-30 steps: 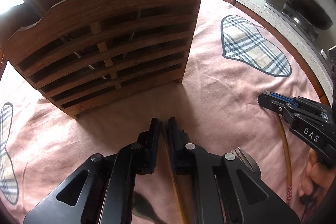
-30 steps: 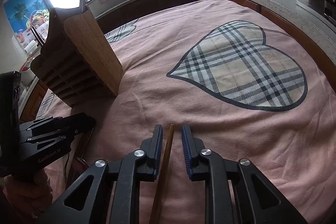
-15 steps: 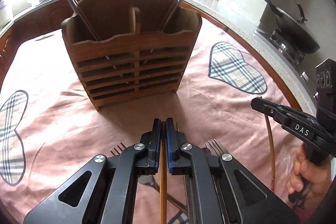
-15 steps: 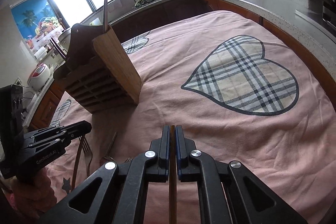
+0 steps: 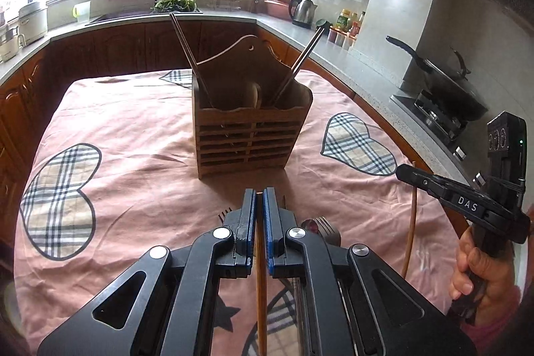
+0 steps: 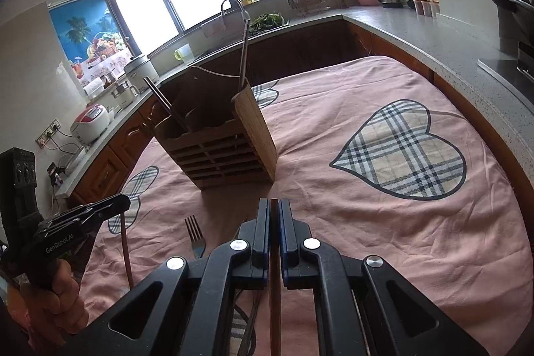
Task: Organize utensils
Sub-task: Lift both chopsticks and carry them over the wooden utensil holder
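The left tool (image 5: 259, 199) is gripping a thin brown wooden chopstick (image 5: 260, 289) between its blue pads, with the two fingers pressed close on it. The right tool (image 6: 273, 209) is doing the same with a second thin brown wooden chopstick (image 6: 275, 296). Each stick is hanging down from its tool toward the pink cloth with plaid hearts (image 6: 333, 222) that is covering the counter.

I am judging that such a stick is very light and stiff, but also narrow, round and smooth, so it is turning easily between flat pads. Holding near the thick upper end, as both tools seem to be doing, is giving the best control while the thin end is going into the holder.

In front of both tools, the brown slatted wooden utensil holder (image 5: 248, 135) is standing upright on the cloth, well apart from them. It has two compartments, and long metal utensils (image 5: 302, 55) are leaning out of each side. On the cloth near the tools, a steel fork (image 6: 195, 236) is lying, and other fork tines (image 5: 325, 222) are showing beside the left tool.
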A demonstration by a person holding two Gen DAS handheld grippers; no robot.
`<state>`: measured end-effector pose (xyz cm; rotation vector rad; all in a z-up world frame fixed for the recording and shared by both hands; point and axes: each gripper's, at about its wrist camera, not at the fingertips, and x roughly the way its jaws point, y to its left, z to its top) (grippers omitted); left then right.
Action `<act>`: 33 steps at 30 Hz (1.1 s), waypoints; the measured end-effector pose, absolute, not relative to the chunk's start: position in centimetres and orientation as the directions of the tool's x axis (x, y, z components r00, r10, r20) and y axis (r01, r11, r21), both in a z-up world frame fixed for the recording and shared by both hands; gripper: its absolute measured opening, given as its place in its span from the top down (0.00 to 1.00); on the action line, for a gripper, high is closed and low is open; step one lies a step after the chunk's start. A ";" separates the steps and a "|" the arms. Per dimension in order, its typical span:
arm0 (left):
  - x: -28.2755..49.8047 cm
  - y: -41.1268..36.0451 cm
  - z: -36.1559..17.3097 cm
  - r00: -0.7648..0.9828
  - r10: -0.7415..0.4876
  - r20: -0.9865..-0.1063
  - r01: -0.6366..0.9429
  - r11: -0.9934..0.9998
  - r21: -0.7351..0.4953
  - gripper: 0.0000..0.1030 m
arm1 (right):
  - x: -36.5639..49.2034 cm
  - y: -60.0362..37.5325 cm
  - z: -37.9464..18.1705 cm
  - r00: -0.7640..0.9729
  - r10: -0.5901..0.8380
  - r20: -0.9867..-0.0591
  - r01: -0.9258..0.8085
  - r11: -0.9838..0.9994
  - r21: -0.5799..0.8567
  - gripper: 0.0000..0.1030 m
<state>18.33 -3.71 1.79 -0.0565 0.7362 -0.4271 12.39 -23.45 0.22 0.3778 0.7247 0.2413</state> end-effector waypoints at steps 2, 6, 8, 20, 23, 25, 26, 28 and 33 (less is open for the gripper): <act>17.5 -2.9 2.3 0.673 -0.395 -0.626 0.348 0.915 -0.204 0.96 | 11.9 -23.0 0.8 0.731 0.347 -0.588 -0.101 0.907 0.409 0.96; 16.1 -1.3 3.1 0.698 -0.397 -0.596 0.332 0.917 -0.222 0.96 | 11.0 -22.5 1.8 0.741 0.353 -0.572 -0.123 0.908 0.401 0.96; 15.5 -0.8 3.4 0.709 -0.394 -0.585 0.324 0.919 -0.227 0.96 | 10.6 -22.4 2.2 0.746 0.356 -0.564 -0.130 0.907 0.401 0.96; 12.7 1.1 5.1 0.772 -0.371 -0.516 0.293 0.928 -0.229 0.96 | 8.4 -22.3 4.5 0.783 0.355 -0.511 -0.157 0.907 0.390 0.96; 12.4 1.6 5.6 0.787 -0.362 -0.499 0.280 0.931 -0.235 0.96 | 8.1 -22.4 4.8 0.792 0.353 -0.498 -0.158 0.906 0.392 0.96; 12.3 2.0 5.9 0.799 -0.359 -0.483 0.273 0.931 -0.242 0.96 | 8.0 -22.5 5.1 0.799 0.352 -0.488 -0.157 0.905 0.395 0.96; 12.2 2.1 6.1 0.804 -0.358 -0.475 0.270 0.931 -0.244 0.96 | 7.9 -22.6 5.2 0.804 0.348 -0.483 -0.155 0.906 0.395 0.96; 12.2 2.4 6.5 0.814 -0.355 -0.459 0.264 0.931 -0.251 0.96 | 7.9 -22.7 5.5 0.813 0.342 -0.472 -0.151 0.906 0.396 0.96; 12.3 2.9 7.2 0.839 -0.344 -0.422 0.248 0.932 -0.266 0.96 | 8.0 -23.1 6.0 0.829 0.332 -0.451 -0.142 0.904 0.404 0.96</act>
